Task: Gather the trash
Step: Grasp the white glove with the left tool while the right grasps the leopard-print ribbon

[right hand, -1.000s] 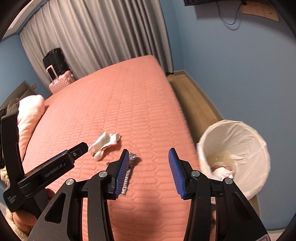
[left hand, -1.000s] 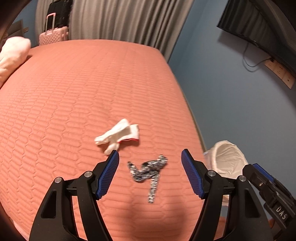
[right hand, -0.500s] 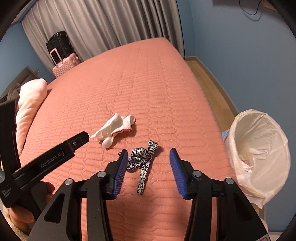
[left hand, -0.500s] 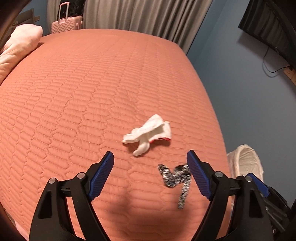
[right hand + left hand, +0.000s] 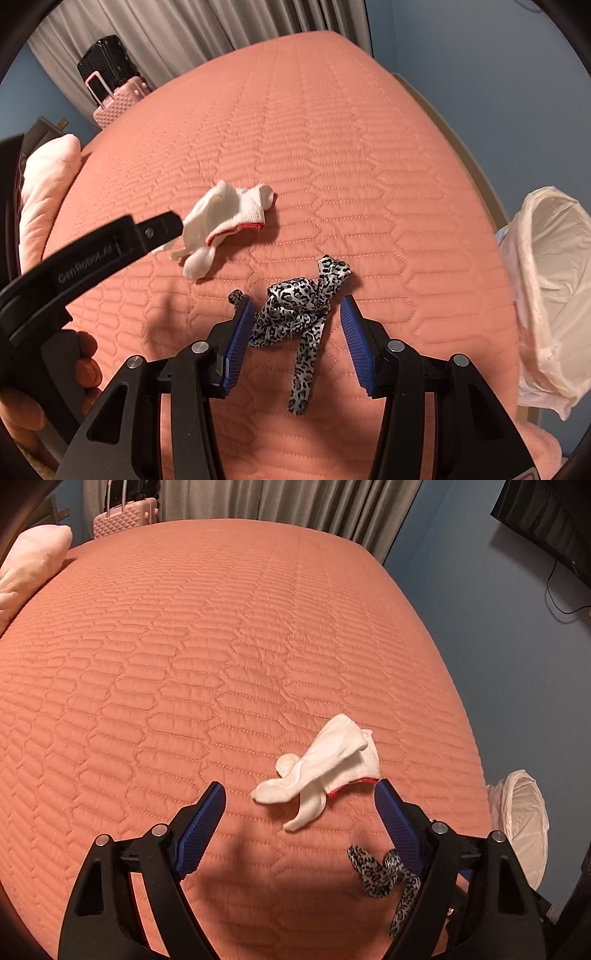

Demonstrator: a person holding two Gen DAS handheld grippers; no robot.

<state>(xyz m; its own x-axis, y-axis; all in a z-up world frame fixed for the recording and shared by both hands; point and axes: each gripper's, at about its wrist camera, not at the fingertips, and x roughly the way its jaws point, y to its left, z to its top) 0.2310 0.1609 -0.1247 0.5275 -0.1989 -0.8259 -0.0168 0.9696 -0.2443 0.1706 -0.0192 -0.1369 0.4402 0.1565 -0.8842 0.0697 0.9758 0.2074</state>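
Note:
A crumpled white glove with a red cuff edge point(image 5: 325, 764) lies on the orange quilted bed point(image 5: 221, 646). My left gripper point(image 5: 299, 786) hovers just over it, open wide, its jaws either side of the glove's near end without touching it. A leopard-print strip of cloth point(image 5: 295, 314) lies nearer the bed's edge. My right gripper point(image 5: 295, 300) is open around its bunched upper part, pads apart from it. The strip point(image 5: 376, 871) also shows behind the left gripper's right finger. The glove point(image 5: 225, 218) sits up and left of the strip.
A bin with a white liner point(image 5: 546, 280) stands on the floor off the bed's right edge. A pink pillow point(image 5: 44, 177) lies at the left, and suitcases point(image 5: 118, 99) stand by the curtain. A hand point(image 5: 22, 398) holds the left gripper's body at lower left.
Both grippers came down closer to the bed. The left one shifted from the leopard strip to the glove and widened its jaws. The right one moved over the leopard strip.

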